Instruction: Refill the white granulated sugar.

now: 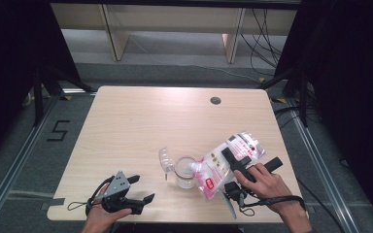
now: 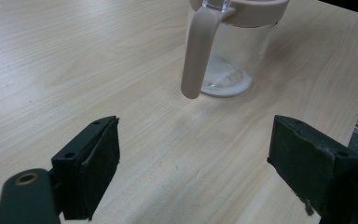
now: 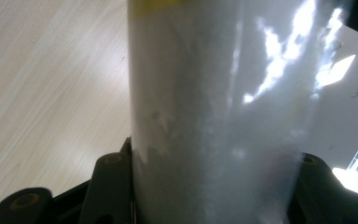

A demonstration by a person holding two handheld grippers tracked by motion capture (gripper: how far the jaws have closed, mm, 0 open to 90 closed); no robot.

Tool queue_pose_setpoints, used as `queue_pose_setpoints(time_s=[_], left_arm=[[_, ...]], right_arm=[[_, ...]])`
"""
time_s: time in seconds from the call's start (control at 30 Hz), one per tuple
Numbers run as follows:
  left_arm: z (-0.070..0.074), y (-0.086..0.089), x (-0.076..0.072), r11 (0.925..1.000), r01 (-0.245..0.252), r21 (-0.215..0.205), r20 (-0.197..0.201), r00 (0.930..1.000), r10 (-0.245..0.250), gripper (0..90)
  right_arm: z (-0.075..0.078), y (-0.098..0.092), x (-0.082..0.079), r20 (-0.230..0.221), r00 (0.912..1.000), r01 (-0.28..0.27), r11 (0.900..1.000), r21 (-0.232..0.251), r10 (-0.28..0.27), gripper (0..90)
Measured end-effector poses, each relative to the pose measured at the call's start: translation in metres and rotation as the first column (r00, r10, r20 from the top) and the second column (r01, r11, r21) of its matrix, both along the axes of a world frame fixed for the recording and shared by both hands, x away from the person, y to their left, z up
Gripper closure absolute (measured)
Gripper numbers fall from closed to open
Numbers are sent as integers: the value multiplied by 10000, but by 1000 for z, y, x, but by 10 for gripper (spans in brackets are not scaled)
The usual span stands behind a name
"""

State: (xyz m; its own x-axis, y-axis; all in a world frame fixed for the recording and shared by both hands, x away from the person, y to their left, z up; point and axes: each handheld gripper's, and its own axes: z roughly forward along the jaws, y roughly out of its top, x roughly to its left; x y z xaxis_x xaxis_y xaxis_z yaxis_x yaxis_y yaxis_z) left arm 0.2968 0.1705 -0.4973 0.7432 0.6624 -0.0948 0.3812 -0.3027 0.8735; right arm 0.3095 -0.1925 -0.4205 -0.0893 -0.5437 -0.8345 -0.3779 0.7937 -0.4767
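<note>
On the light wooden table (image 1: 141, 121), the person's right hand (image 1: 267, 184) comes in from the near edge towards the right corner, forearm angled inward and wrist bent so that the right gripper (image 1: 238, 160) points away and to the left. Its jaws are about half spread and clamped on a clear plastic bag (image 1: 226, 165) with red and white printing, which holds white powder. The bag is tilted, its lower end dipped over the mouth of a glass jar (image 1: 185, 174) and its upper end raised towards the right edge. In the right gripper view the bag (image 3: 214, 116) stands between the two black jaws, pressed on both sides.

The jar stands right of the table's middle, towards the near edge, with a little white powder in its bottom; its clear lid (image 1: 165, 160) is swung open to the left. In the left gripper view the jar (image 2: 230, 51) shows a pale pink rim and handle.

The left hand (image 1: 104, 216) rests at the near edge towards the left corner, well apart from the jar. The left gripper (image 1: 138, 189) lies low over the table, pointing right towards the jar, its jaws wide apart with nothing between them.
</note>
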Motion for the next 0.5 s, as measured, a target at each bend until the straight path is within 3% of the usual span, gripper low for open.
queue_pose_setpoints(time_s=[0.03,0.1,0.2,0.23,0.27,0.3,0.5], left_arm=[[0,1,0,9998,31,177,14,10000,-31,161],[0,0,0,10000,-10,-5,-1,10000,10,160],[0,0,0,10000,-23,17,3,10000,22,160],[0,-1,0,9999,-53,-106,-22,10000,53,160],[0,-1,0,9999,-52,-108,-21,10000,52,161],[0,0,0,10000,-31,11,-4,10000,31,161],[0,-1,-1,10000,-38,-57,-24,10000,37,161]], right_arm=[[0,0,0,-4,10000,1,10000,3,-1,536],[-3,0,-1,-112,9998,195,9992,347,-191,536],[-3,0,-1,-117,9998,166,9994,303,-163,537],[-1,0,0,-44,10000,15,10000,61,-15,537],[-3,0,-1,-102,9998,194,9992,338,-191,537],[0,0,0,9,10000,-1,10000,-73,1,537],[2,0,-1,19,10000,17,10000,-40,-17,538]])
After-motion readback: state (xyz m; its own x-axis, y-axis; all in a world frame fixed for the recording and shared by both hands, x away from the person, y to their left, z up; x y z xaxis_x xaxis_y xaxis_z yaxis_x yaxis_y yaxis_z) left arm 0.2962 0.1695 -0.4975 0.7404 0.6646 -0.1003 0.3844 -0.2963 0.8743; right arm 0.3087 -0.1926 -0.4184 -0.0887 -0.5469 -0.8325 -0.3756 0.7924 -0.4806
